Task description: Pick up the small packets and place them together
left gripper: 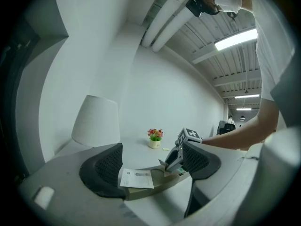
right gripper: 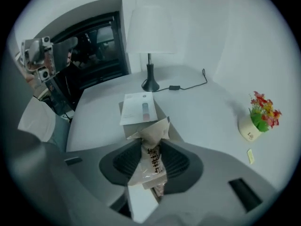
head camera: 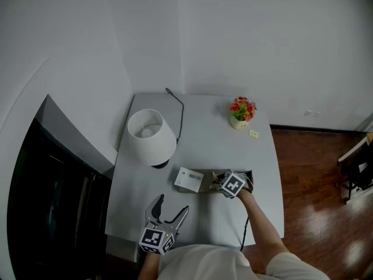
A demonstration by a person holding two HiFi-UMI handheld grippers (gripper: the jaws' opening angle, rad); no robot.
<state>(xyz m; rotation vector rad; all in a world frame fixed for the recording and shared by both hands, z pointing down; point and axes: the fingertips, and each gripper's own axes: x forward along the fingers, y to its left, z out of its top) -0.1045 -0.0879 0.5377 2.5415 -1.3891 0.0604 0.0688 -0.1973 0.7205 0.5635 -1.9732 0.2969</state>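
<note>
My right gripper (right gripper: 151,150) is shut on a small beige packet (right gripper: 151,166) with dark print; the packet's crumpled end sticks out past the pads. It hangs just above a shallow brown box (head camera: 205,184) in the middle of the table, and a white card (head camera: 189,179) lies on the box's left end. In the head view the right gripper (head camera: 219,182) is over the box's right part. My left gripper (head camera: 171,210) rests near the table's front left edge, open and empty, pointing at the box (left gripper: 149,190). Another small yellow packet (head camera: 254,134) lies by the flower pot.
A white lamp (head camera: 151,136) stands at the table's left, its black cable (head camera: 178,112) running to the back edge. A small pot of red flowers (head camera: 242,113) is at the back right. A dark cabinet (head camera: 52,209) lies left of the table (head camera: 256,174), wooden floor to the right.
</note>
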